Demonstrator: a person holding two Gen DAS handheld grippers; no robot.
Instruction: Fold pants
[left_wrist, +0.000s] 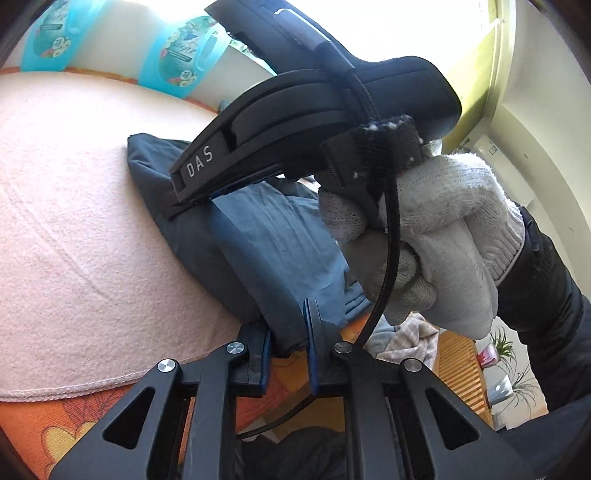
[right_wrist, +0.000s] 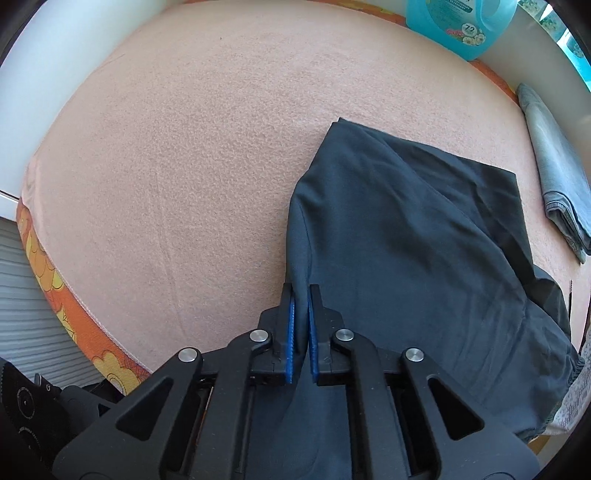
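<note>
Dark blue-grey pants (right_wrist: 406, 258) lie partly folded on a pink towel (right_wrist: 184, 147); their far part rests flat, the near part is lifted. My right gripper (right_wrist: 300, 295) is shut on a fold at the pants' left edge. In the left wrist view the pants (left_wrist: 258, 236) run from the towel (left_wrist: 74, 221) toward me, and my left gripper (left_wrist: 288, 321) is shut on their near edge. The right gripper's body (left_wrist: 295, 122), held by a white-gloved hand (left_wrist: 443, 229), crosses above the pants; its fingertips (left_wrist: 192, 195) pinch the cloth.
Blue detergent bottles (left_wrist: 184, 51) stand along the white back wall; one also shows in the right wrist view (right_wrist: 461, 26). A folded grey garment (right_wrist: 554, 166) lies at the towel's right. An orange flowered cover (right_wrist: 55, 288) edges the surface. A checked cloth (left_wrist: 410, 336) lies below.
</note>
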